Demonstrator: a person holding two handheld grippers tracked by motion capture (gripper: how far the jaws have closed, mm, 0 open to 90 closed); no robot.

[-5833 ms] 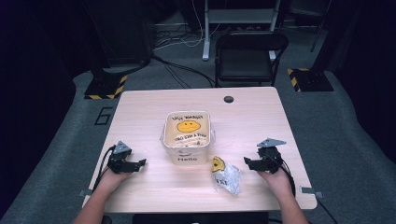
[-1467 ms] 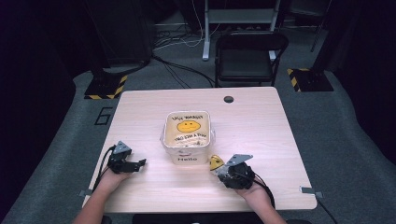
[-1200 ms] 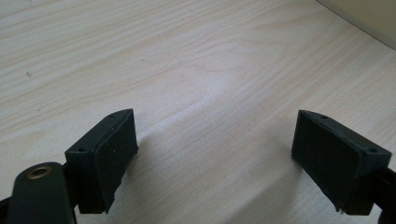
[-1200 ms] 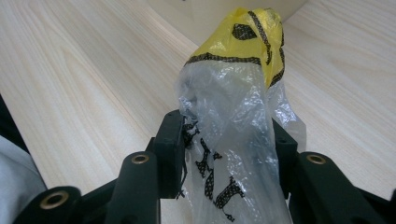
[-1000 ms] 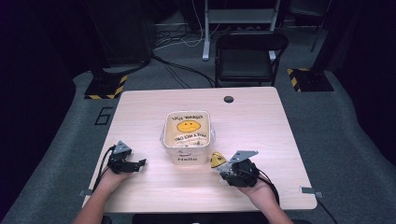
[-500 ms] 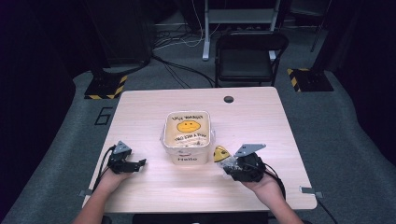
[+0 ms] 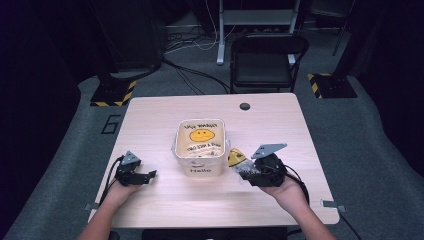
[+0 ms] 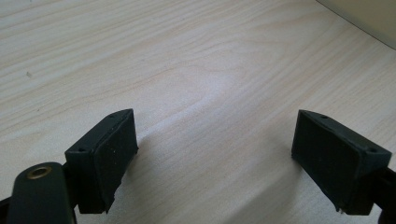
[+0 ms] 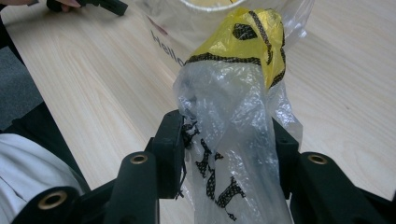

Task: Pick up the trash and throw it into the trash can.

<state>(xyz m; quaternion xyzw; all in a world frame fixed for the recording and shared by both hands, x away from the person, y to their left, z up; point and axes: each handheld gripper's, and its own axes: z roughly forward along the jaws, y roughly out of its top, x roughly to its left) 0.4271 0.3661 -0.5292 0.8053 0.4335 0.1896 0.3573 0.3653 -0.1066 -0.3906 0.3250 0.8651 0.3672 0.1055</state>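
Observation:
A crumpled clear plastic bag (image 9: pixel 233 135) with a yellow patch and black print sticks up between the jaws of my right gripper (image 9: pixel 229 149), which is shut on it. From above, the right gripper (image 7: pixel 250 172) holds the plastic bag (image 7: pixel 236 158) lifted just right of the white smiley-face container (image 7: pixel 201 145) at the table's centre. My left gripper (image 7: pixel 148 175) rests near the front left of the table. Its jaws stand open in the left gripper view (image 8: pixel 215 154) with bare wood between them.
A small dark round grommet (image 7: pixel 244 106) sits near the far edge of the wooden table (image 7: pixel 280 125). A black chair (image 7: pixel 265 60) stands beyond the table. The other hand with its gripper (image 9: pixel 88 4) lies at the top left of the right gripper view.
My right gripper went left to the bag lying on the table, shut on it, and has risen with it, drifting slightly right. The left gripper has stayed still.

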